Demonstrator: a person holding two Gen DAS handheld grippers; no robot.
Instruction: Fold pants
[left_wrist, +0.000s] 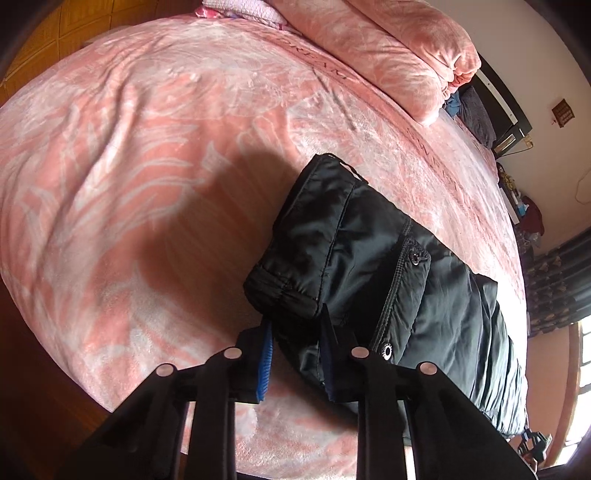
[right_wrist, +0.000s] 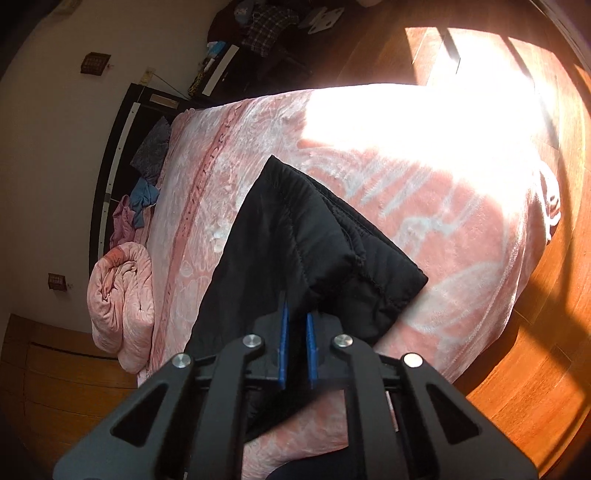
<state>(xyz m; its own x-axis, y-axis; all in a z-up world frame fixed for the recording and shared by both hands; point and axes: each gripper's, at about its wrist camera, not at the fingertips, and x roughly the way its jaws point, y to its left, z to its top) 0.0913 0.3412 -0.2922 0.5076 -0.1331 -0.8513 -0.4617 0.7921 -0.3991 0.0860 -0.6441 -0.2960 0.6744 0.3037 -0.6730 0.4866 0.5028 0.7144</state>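
Black padded pants (left_wrist: 388, 266) lie folded on the pink bed blanket (left_wrist: 147, 166). Their cuff end is doubled over near my left gripper. My left gripper (left_wrist: 295, 325) is open, its fingers straddling the near edge of the pants just below the cuff. In the right wrist view the pants (right_wrist: 303, 236) show their waistband end, lying on the blanket (right_wrist: 461, 229). My right gripper (right_wrist: 295, 325) has its blue pads a small gap apart with the pants' edge between them; it looks shut on the fabric.
A rolled pink quilt (left_wrist: 406, 51) lies at the bed's far edge, also in the right wrist view (right_wrist: 122, 306). Loose clothes (right_wrist: 147, 184) lie by the dark headboard (right_wrist: 114, 155). Wooden floor (right_wrist: 535, 350) surrounds the bed. Bright sunlight washes out part of the blanket (right_wrist: 424, 118).
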